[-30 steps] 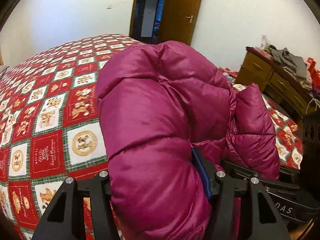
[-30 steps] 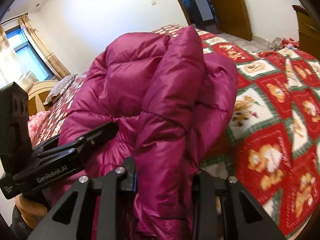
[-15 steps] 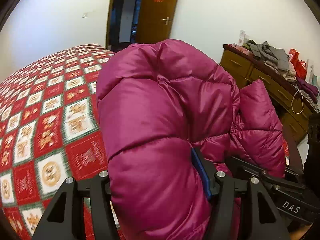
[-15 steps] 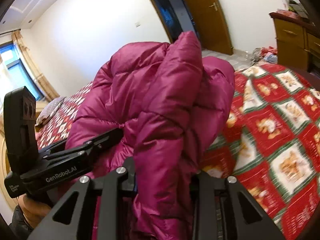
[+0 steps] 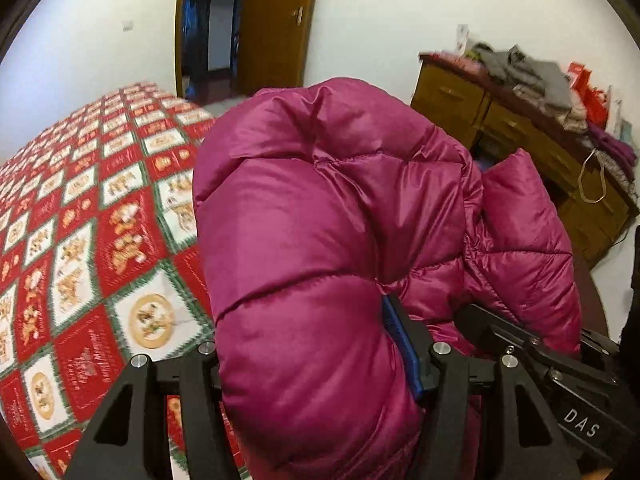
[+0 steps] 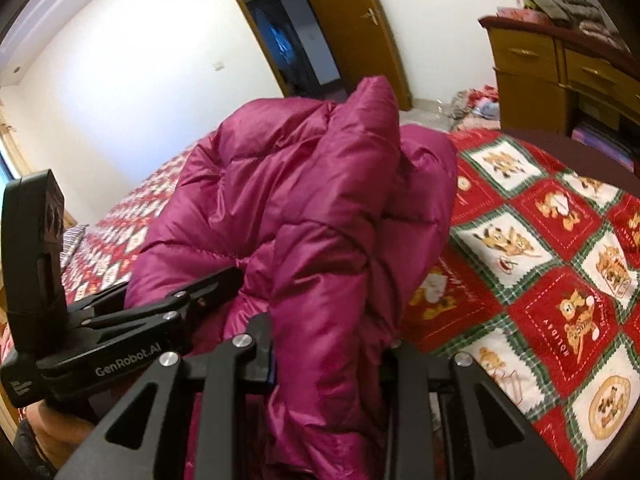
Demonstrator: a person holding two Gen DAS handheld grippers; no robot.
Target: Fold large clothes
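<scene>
Your left gripper (image 5: 316,360) clamps a thick fold of the magenta down jacket (image 5: 320,248), which fills the frame centre above the red patterned bedspread (image 5: 80,240) at left. Your right gripper (image 6: 328,360) pinches another fold of it; the wooden dresser (image 6: 532,72) stands upper right.
</scene>
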